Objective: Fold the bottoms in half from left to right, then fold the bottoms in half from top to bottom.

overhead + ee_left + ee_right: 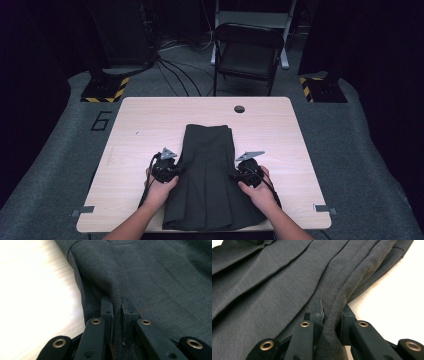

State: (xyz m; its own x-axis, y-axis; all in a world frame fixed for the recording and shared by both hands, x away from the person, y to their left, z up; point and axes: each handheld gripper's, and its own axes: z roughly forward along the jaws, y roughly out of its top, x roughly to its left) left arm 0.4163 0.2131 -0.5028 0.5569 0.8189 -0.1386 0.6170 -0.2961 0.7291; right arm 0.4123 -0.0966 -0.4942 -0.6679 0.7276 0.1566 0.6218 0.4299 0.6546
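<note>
Well beyond both sets of fingers, past the far edge of the table, stand a black folding chair and two stand bases with yellow-and-black hazard stripes, and a round cable hole sits in the tabletop ahead of the skirt's narrow end. On the grey floor mat to the left a large "6" can be read. Between the grippers the dark grey pleated skirt lies flat, the left gripper pinching its left edge and the right gripper clamped on a fold of its right edge.

Overhead camera looks forward-down; gripper cameras closely share the skirt.
</note>
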